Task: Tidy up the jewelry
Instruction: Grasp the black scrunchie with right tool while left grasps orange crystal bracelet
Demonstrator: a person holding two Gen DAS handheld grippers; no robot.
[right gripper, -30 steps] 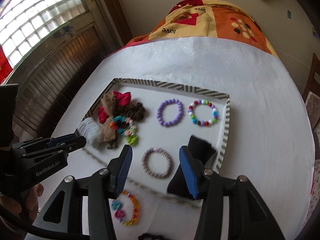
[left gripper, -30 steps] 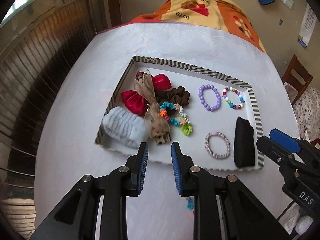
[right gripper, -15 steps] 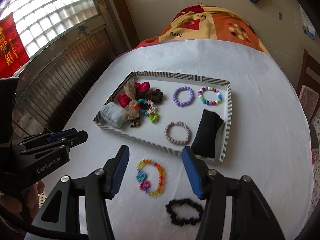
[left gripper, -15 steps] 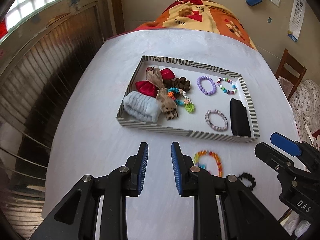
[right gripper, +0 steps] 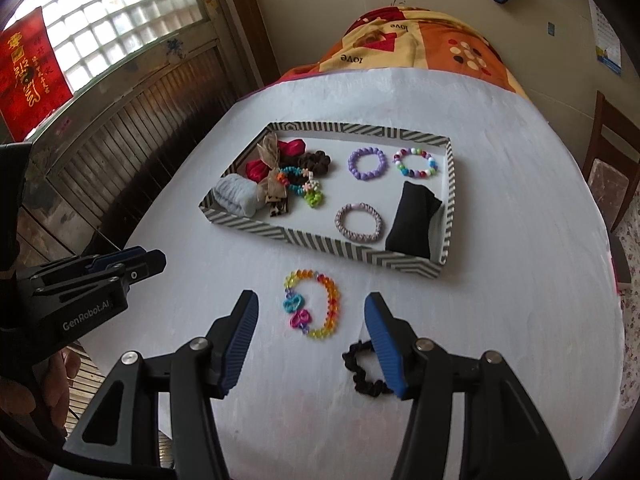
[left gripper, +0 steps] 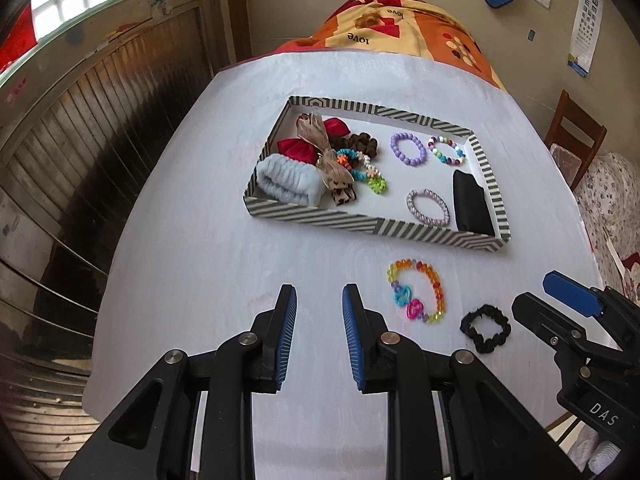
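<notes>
A striped tray (left gripper: 360, 229) (right gripper: 320, 242) on the white table holds hair bows, scrunchies, a purple bead bracelet (left gripper: 408, 149) (right gripper: 367, 164), a multicolour bead bracelet (left gripper: 447, 151) (right gripper: 415, 164), a pink woven bracelet (left gripper: 428, 207) (right gripper: 358, 223) and a black pouch (left gripper: 472, 208) (right gripper: 414, 220). A rainbow bead bracelet (left gripper: 416, 290) (right gripper: 314, 304) and a black scrunchie (left gripper: 485, 327) (right gripper: 362, 372) lie on the table in front of the tray. My left gripper (left gripper: 319, 308) is open and empty, left of the rainbow bracelet. My right gripper (right gripper: 311, 312) is open and empty above the rainbow bracelet.
The white table (left gripper: 200, 240) ends at a wood-panelled wall (left gripper: 80, 140) on the left. A patterned orange cloth (right gripper: 400, 40) covers the far end. A wooden chair (left gripper: 576, 136) stands at the right. The other gripper shows in each view (left gripper: 580, 320) (right gripper: 80, 280).
Both grippers have drawn back from the tray toward the near table edge. The rainbow bracelet and black scrunchie have come fully into view. The right jaws have spread slightly wider.
</notes>
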